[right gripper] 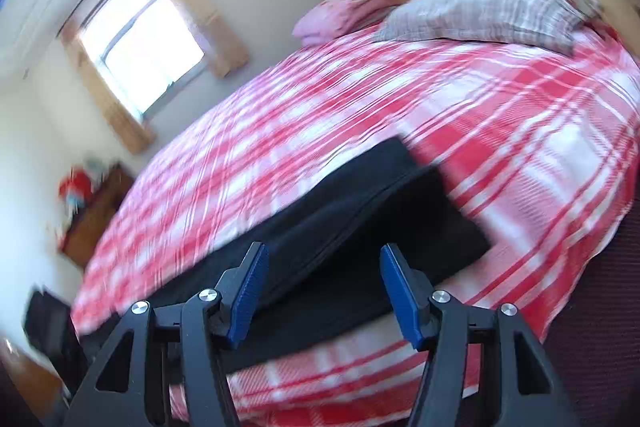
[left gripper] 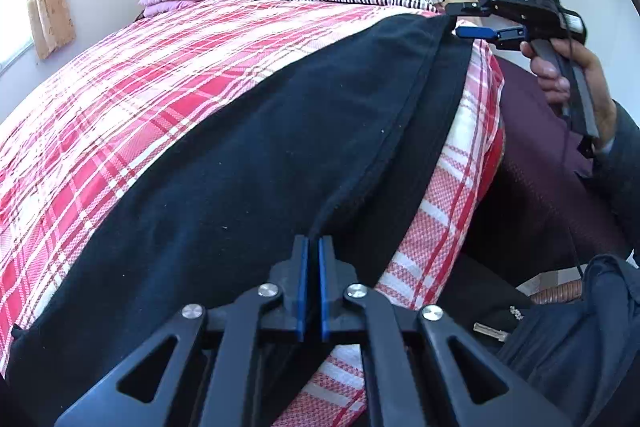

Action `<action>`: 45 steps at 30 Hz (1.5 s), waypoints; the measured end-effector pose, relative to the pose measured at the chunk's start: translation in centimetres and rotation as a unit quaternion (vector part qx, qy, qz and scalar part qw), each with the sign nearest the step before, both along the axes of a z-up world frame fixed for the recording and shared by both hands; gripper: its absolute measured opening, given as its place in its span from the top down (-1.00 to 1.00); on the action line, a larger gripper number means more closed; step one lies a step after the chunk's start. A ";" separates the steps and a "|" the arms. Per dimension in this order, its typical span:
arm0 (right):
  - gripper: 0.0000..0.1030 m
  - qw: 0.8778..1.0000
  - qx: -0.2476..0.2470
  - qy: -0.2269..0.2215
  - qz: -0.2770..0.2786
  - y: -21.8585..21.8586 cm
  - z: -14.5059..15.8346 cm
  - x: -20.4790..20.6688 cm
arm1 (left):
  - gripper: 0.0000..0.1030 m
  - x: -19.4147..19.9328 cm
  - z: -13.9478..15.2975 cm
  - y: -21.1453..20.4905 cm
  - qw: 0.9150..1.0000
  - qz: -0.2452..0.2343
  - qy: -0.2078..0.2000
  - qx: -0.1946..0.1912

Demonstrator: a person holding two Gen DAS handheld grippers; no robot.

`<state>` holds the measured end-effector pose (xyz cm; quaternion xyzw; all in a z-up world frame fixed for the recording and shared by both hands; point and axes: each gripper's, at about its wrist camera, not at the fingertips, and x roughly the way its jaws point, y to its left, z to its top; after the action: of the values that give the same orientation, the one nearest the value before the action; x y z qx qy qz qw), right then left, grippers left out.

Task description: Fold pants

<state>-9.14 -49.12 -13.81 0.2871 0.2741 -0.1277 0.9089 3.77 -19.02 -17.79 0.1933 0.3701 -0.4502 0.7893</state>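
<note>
Black cotton pants (left gripper: 248, 163) lie lengthwise along the red plaid bed (left gripper: 120, 87), near end pinched in the left claw (left gripper: 313, 291), far end just beside the spread right claw (right gripper: 324, 291).

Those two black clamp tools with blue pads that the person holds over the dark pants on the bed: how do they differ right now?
The left gripper has its blue pads nearly together, pinched on the near edge of the dark navy pants; the right gripper stands wide open with nothing between its pads. The left one sits low on the cloth, while the right one hangs near the far end of the pants, apart from it. Both are black, blue-padded, and point down toward the red plaid bedspread.
</note>
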 end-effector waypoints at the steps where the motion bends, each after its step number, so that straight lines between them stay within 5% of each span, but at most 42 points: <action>1: -0.16 1.000 0.012 0.001 -0.002 -0.7 0.0 0.2 | 0.90 0.0 0.1 0.0 1.000 0.001 -0.001 -0.002; 5: 0.05 0.998 0.063 0.003 -0.023 -3.4 -0.5 1.4 | 0.90 0.2 0.2 0.0 1.000 0.001 0.003 -0.007; 7: 0.73 0.998 0.061 0.011 -0.030 -4.0 -0.5 1.8 | 0.90 0.4 0.2 0.0 1.000 0.000 0.009 -0.011; 10: 0.91 0.998 0.053 0.003 -0.018 -4.0 0.0 2.6 | 0.91 0.7 0.4 0.4 0.999 -0.002 0.026 -0.025; 18: 0.93 0.998 0.012 -0.064 0.024 -2.4 3.7 0.0 | 0.91 0.4 3.2 2.5 0.997 -0.007 0.031 -0.073; 32: 0.92 0.999 0.048 -0.011 0.007 -4.6 -0.9 -2.6 | 0.91 -0.7 0.1 0.1 0.996 -0.055 0.068 -0.026; 36: 0.76 0.999 0.033 -0.005 -0.023 -4.9 -0.5 -3.5 | 0.88 -1.0 -0.1 0.5 0.996 -0.053 0.058 -0.028; 40: 0.37 0.995 -0.014 -0.014 -0.097 -5.3 1.4 -5.2 | 0.88 -1.3 0.5 1.3 0.997 -0.056 0.047 -0.034; 45: 0.37 0.998 -0.039 -0.039 -0.009 -1.9 3.4 -3.4 | 0.85 -1.7 2.1 3.1 0.997 -0.058 0.017 -0.051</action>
<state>-12.50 -51.02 -10.46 0.2584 0.2302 -0.1352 0.9284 2.08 -15.95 -15.70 0.1662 0.3477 -0.5171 0.7643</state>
